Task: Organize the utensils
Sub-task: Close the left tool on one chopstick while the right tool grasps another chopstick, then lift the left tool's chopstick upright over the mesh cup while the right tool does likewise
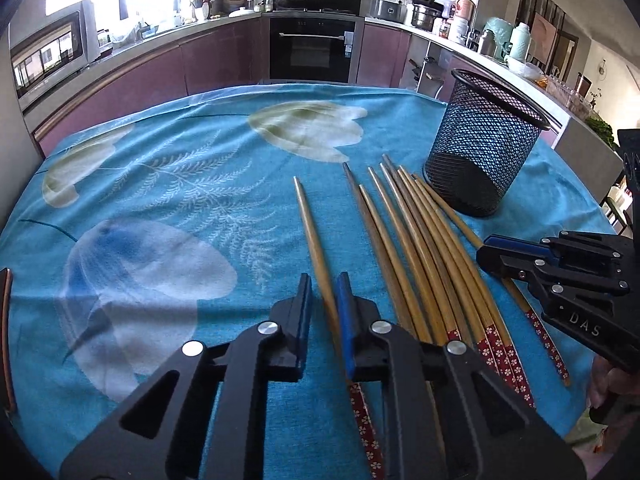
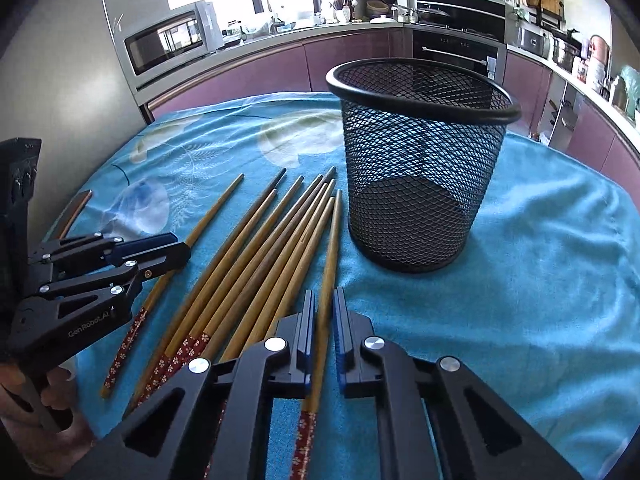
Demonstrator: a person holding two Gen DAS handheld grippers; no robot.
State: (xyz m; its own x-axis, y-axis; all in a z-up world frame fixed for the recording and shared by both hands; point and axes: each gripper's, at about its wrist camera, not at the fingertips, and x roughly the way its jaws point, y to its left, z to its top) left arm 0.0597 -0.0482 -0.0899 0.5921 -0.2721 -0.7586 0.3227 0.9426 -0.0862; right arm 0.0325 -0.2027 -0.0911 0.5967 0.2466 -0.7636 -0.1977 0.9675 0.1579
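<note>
Several wooden chopsticks with red flowered ends lie fanned on the blue cloth. A black mesh basket stands upright and empty just beyond their tips. My left gripper is shut on the leftmost chopstick, which lies apart from the bunch. My right gripper is shut on the rightmost chopstick, the one nearest the basket. Both held sticks still lie along the cloth.
The blue flowered tablecloth covers the whole table. A thin brown-edged object lies at the table's left edge. Kitchen counters, an oven and a microwave stand beyond the far edge. A person's hand holds the left gripper.
</note>
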